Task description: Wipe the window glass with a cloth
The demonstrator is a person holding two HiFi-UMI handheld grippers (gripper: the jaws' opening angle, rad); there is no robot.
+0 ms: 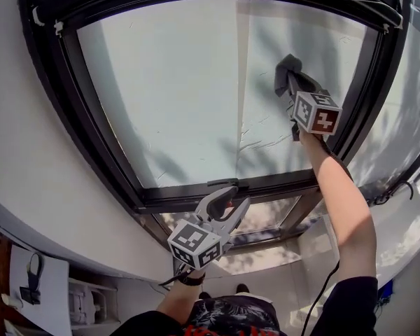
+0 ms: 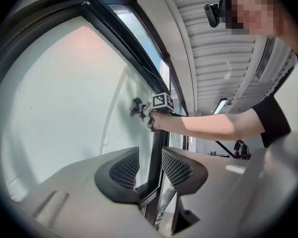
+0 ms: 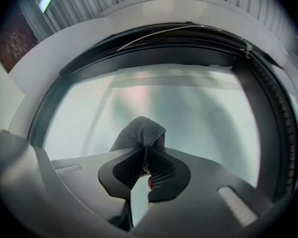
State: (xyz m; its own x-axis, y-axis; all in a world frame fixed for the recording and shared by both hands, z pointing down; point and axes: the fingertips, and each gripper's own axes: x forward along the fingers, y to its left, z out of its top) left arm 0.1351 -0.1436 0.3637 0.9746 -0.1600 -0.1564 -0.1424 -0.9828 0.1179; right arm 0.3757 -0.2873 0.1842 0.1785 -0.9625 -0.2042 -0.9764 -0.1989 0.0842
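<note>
In the head view, the window glass [image 1: 189, 82] fills most of the picture inside a black frame [image 1: 98, 138]. In the upper right of the frame the right gripper [image 1: 292, 84] is raised on an outstretched forearm [image 1: 339, 194]. Its jaws are clamped on a dark grey cloth [image 1: 288, 71], which lies against the pane close to the frame's right side. In the lower centre the left gripper [image 1: 229, 203] points up toward the bottom rail. Its jaws stand apart with nothing between them.

In the left gripper view, the two ribbed pads [image 2: 121, 170] sit at the bottom centre with a clear gap, through which only the dark window frame [image 2: 156, 148] shows. The glass [image 2: 54, 98] takes up the left half of the picture. Near the middle, well away from these jaws, the right gripper [image 2: 141, 109] presses the cloth [image 2: 136, 104] to the pane.

In the right gripper view, the jaws of the right gripper [image 3: 146, 165] meet at the lower centre, pinched on the cloth [image 3: 141, 132]. It bunches up in a grey fold just above the pads. Behind it the pale glass [image 3: 203, 113] is blurred, ringed by the black frame [image 3: 268, 113].
</note>
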